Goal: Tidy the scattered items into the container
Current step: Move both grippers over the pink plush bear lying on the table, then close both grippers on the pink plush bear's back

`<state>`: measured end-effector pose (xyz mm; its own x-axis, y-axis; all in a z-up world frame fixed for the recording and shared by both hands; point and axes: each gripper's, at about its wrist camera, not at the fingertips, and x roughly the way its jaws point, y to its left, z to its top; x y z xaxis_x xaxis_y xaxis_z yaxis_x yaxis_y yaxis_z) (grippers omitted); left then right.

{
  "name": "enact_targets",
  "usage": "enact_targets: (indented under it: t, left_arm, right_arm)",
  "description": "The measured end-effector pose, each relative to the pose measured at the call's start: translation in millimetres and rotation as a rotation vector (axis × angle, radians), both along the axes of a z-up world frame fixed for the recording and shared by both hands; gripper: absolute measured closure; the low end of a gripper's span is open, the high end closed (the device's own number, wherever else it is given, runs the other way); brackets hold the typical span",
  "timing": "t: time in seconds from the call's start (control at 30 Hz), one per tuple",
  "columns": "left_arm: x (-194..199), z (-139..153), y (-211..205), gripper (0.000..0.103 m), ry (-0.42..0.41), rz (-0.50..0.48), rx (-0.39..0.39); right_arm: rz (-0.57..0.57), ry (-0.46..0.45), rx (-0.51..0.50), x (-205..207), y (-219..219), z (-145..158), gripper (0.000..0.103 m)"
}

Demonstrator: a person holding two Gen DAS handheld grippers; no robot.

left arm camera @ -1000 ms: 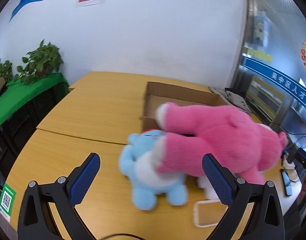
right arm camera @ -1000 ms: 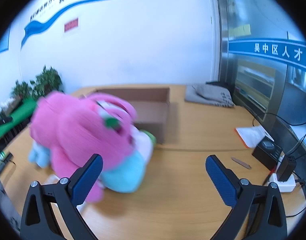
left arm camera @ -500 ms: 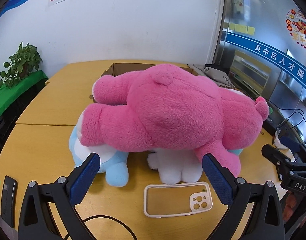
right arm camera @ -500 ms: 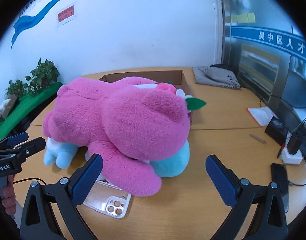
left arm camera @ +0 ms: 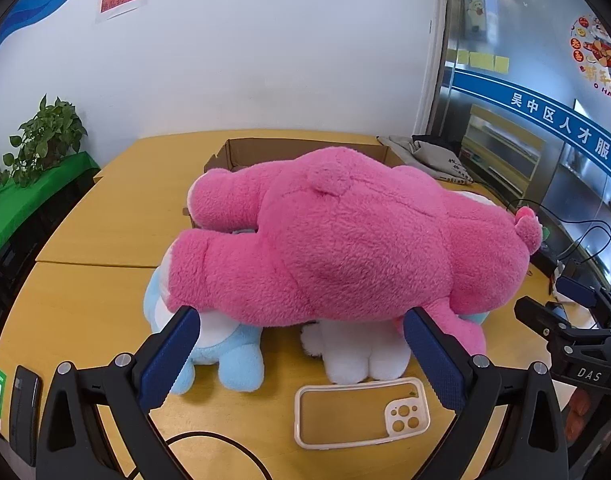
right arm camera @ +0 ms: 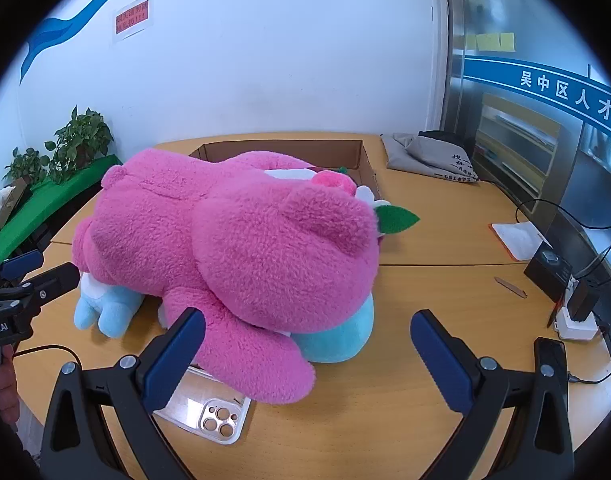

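Observation:
A big pink plush bear lies on its front across the wooden table, partly over the front edge of an open cardboard box. It also shows in the right wrist view. Under it lie a light blue plush, a white plush and a teal plush. A clear phone case lies in front; it also shows in the right wrist view. My left gripper is open and empty in front of the pile. My right gripper is open and empty by the bear's head.
A grey cloth bag lies at the back right. A power strip and black adapters with cables sit at the right edge. A black phone lies at the left front. Potted plants stand on a green-covered shelf to the left.
Both views have settled from blur onto the plush pile. The left gripper has moved closer to the pile; the phone case now lies just before its fingers. Both grippers stay open.

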<state>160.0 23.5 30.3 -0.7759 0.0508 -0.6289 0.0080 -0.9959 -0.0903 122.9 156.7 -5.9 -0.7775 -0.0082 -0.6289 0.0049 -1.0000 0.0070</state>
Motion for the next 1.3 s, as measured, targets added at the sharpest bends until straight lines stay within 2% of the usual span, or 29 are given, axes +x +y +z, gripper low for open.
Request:
enact_targets:
  t: [0.9, 1.17, 1.3]
  left_arm:
    - [-14.4, 4.7, -1.2, 0.000, -0.004, -0.049, 0.036]
    - [-46.5, 24.7, 0.6, 0.000, 0.009, -0.125, 0.084]
    - [-78.9, 10.7, -0.1, 0.000, -0.059, -0.154, 0.101]
  right_arm:
    - [0.013, -0.001, -0.046, -6.1, 6.5, 2.5, 0.001]
    - [0.049, 0.059, -0.100, -17.7, 15.2, 25.2, 0.001]
    - [0.016, 0.011, -0.132, -45.0, 25.3, 17.9, 0.001]
